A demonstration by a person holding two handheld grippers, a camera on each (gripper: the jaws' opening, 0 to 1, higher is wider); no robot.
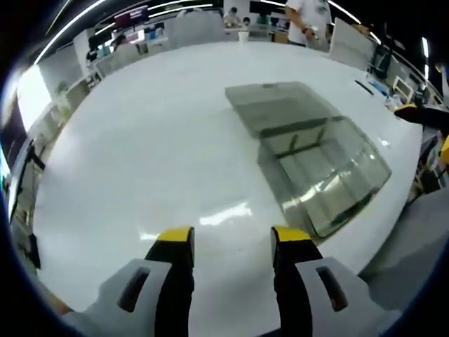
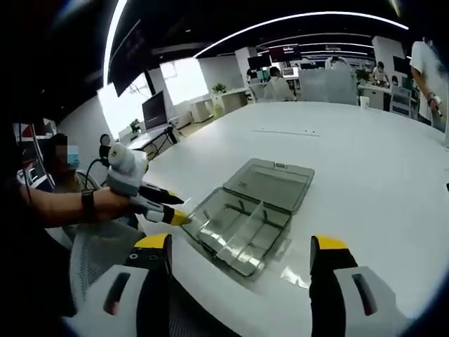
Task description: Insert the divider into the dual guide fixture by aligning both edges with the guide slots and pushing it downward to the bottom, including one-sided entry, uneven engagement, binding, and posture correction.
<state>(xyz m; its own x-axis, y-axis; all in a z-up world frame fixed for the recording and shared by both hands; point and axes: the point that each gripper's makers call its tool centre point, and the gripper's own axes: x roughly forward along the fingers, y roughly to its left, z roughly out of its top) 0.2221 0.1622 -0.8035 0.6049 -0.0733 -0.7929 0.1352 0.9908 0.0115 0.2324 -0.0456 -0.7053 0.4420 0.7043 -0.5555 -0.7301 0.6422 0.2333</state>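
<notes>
A smoky clear plastic box lies open on the white table (image 1: 154, 154). In the left gripper view its tray (image 1: 330, 175) sits to the right and its flat lid (image 1: 280, 105) lies beyond. My left gripper (image 1: 233, 236) is open with nothing between its yellow-tipped jaws, just left of the tray's near corner. In the right gripper view the tray (image 2: 210, 217) holds a clear divider (image 2: 243, 226) standing along its middle, with the lid (image 2: 275, 184) behind it. My right gripper (image 2: 241, 243) is open and empty, hovering short of the tray. A hand holds the left gripper (image 2: 177, 216) at the tray's left corner.
The table edge (image 2: 175, 274) runs just below the tray, with a grey mesh chair (image 2: 95, 256) beside it. A black and yellow part (image 1: 421, 114) pokes in at the right edge of the left gripper view. People and desks stand far behind the table.
</notes>
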